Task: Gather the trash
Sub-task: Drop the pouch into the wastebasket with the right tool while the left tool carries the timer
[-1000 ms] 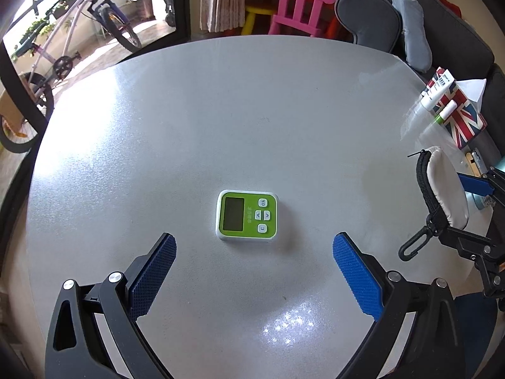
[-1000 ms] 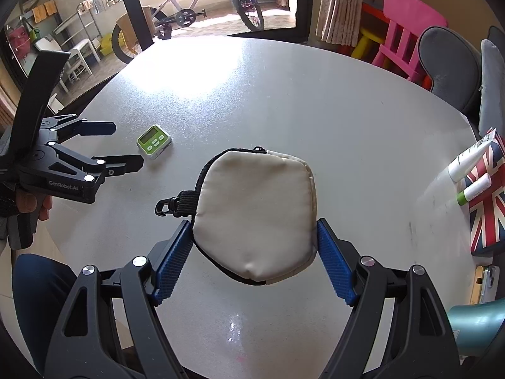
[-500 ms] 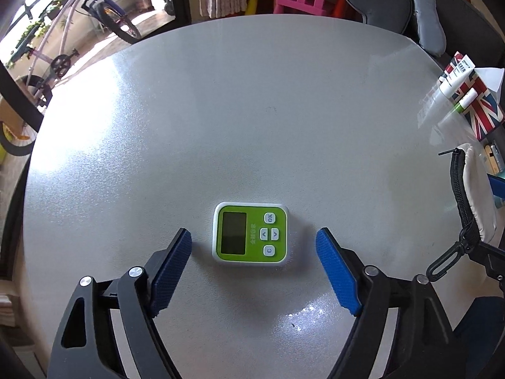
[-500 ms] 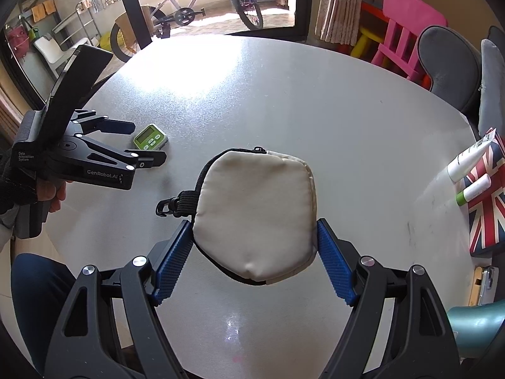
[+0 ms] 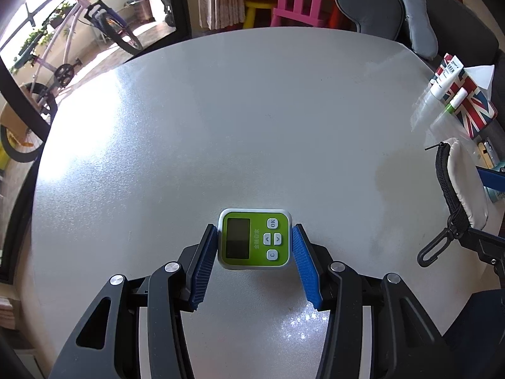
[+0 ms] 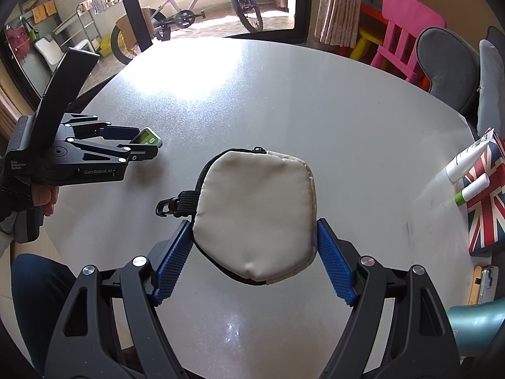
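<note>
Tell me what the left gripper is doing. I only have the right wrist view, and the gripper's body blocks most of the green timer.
Observer: The left gripper's jaws are closing with the green timer between them, one blue pad at each side edge.
Operator: Which way is the timer's face turned?
Observer: Toward the left wrist camera. It shows a dark screen on the left, and OK, arrow and C buttons on the right.
Operator: Anything loose by the Union Jack box?
Observer: A white tissue sticks out of the top of the Union Jack box. It does not show in your view.
</note>
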A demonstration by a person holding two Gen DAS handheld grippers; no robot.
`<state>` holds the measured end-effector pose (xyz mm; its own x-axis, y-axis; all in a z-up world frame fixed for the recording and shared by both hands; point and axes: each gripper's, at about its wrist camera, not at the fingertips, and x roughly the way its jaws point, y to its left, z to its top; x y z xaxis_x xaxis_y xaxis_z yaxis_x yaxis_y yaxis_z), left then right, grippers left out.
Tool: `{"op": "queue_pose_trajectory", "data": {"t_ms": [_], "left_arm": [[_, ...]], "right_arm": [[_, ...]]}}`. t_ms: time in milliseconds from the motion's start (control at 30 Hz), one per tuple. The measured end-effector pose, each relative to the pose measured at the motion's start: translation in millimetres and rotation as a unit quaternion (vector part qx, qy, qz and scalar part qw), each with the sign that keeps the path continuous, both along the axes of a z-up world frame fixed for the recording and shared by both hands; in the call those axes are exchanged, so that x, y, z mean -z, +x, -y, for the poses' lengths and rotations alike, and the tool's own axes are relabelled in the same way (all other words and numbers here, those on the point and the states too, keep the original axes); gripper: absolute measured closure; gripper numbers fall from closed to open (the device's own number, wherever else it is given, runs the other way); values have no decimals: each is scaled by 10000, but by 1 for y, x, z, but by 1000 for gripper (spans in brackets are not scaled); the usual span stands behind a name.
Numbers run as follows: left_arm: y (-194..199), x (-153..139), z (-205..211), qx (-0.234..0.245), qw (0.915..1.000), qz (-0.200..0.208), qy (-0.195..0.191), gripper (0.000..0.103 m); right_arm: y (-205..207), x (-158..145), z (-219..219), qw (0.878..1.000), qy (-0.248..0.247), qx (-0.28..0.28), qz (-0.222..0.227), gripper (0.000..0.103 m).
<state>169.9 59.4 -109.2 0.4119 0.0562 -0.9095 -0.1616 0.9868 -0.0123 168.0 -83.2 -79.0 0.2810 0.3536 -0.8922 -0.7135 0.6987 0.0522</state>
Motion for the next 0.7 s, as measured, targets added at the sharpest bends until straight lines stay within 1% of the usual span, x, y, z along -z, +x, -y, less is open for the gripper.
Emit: {"op": "queue_pose_trajectory", "data": {"t_ms": [333,700], "left_arm": [[-44,-28,17,73,9989,454,108,55],[-104,-65,47,192,9947,1001,156,55]], "right_arm": [[-16,-15,12,9997,107,16,197,26],[-65,-32,44,9987,263,-109,415,26]]}}
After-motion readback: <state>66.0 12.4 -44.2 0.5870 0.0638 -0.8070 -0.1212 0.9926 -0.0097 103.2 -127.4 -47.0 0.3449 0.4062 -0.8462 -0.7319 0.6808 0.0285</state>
